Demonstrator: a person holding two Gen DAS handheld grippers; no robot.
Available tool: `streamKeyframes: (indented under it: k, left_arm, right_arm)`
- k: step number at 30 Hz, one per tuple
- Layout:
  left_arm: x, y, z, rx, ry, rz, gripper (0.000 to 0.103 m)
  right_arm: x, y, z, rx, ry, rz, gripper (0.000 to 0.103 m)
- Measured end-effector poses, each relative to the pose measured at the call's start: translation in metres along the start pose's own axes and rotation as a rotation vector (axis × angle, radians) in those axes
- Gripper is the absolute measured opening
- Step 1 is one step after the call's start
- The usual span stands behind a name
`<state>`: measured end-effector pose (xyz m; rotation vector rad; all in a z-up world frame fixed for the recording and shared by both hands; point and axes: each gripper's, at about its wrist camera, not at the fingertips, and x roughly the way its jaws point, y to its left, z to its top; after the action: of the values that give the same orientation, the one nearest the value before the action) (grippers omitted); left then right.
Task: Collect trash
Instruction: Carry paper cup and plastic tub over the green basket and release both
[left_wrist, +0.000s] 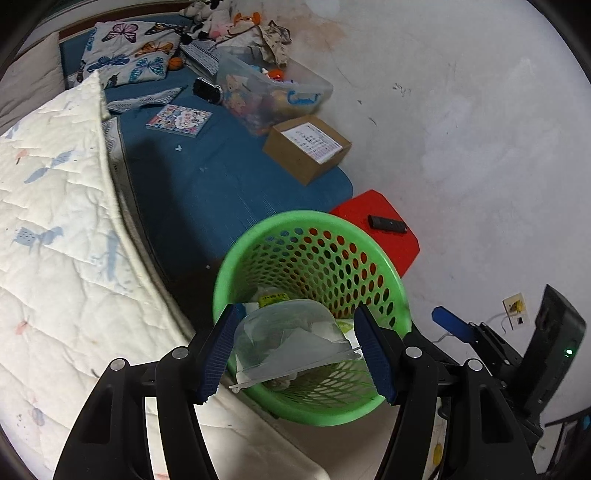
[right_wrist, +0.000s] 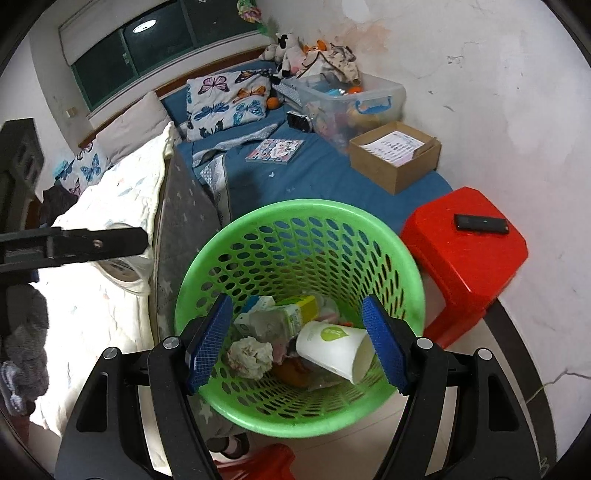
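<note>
Left gripper (left_wrist: 301, 349) held a clear plastic container (left_wrist: 291, 341) between its blue pads, over the green basket (left_wrist: 400, 295) standing on the floor beside the bed. Right gripper (right_wrist: 297, 341) hung over the same basket with its jaws standing apart and gripping nothing; below it lay a white paper cup (right_wrist: 334, 349), a crumpled tissue (right_wrist: 250, 356) and a carton (right_wrist: 295, 310). Just beside the basket stood a red stool (right_wrist: 465, 258) carrying a black remote (right_wrist: 482, 223).

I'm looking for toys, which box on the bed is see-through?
The clear plastic bin with the blue handle, near the stuffed animals; the cardboard box beside it is opaque brown, holding a printed sheet.
</note>
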<state>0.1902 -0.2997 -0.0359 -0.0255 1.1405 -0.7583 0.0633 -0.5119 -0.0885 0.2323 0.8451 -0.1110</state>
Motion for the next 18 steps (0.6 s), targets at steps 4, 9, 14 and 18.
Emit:
streamKeyframes:
  k: [4,9,14,18]
  left_arm:
    - [0.009,-0.009,-0.002,0.014,0.014,-0.005,0.062]
    - [0.019,-0.016,-0.006,0.021,0.031,-0.009,0.063]
    - [0.024,-0.023,-0.009,0.039,0.043,-0.009,0.063]
    - [0.026,-0.026,-0.01,0.049,0.048,-0.014,0.063]
  right_arm:
    - [-0.011,-0.008,-0.005,0.028,-0.019,0.001,0.074]
    - [-0.021,-0.014,-0.013,0.052,-0.031,0.0,0.075]
    - [-0.026,-0.018,-0.017,0.061,-0.033,0.002,0.075]
    - [-0.026,-0.018,-0.02,0.063,-0.031,0.004,0.075]
